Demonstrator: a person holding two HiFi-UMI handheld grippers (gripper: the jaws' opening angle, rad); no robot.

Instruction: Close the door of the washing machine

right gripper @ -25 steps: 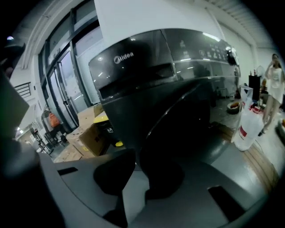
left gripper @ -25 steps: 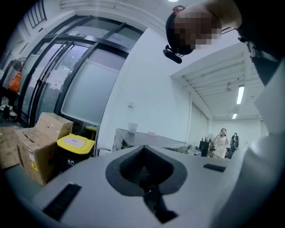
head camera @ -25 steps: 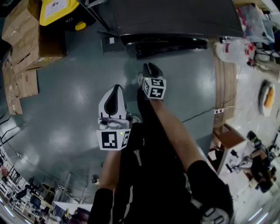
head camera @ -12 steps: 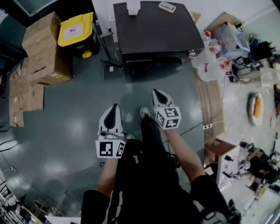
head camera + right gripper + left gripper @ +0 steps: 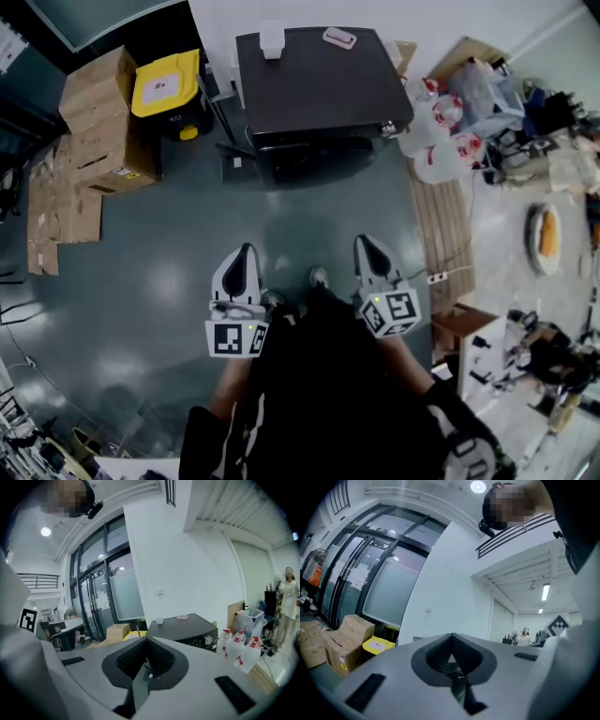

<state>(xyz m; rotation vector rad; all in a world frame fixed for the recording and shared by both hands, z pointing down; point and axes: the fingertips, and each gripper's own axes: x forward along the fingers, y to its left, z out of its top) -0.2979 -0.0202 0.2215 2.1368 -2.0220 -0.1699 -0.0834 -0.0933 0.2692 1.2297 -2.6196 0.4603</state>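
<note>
At twelve o'clock the washing machine [image 5: 323,89] is black; at eleven the bin lid [image 5: 169,82] is yellow; at ten the cardboard boxes [image 5: 98,127] are brown. The left gripper [image 5: 246,253] and right gripper [image 5: 365,244] are white, their markers black-and-white.

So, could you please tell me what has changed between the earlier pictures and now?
The person has risen and backed away: the washing machine looks smaller and farther off. The right gripper has pulled back from its front to beside the left gripper, jaws now shut on nothing. Machine, boxes and bottles stayed put; left jaws stay shut.
</note>
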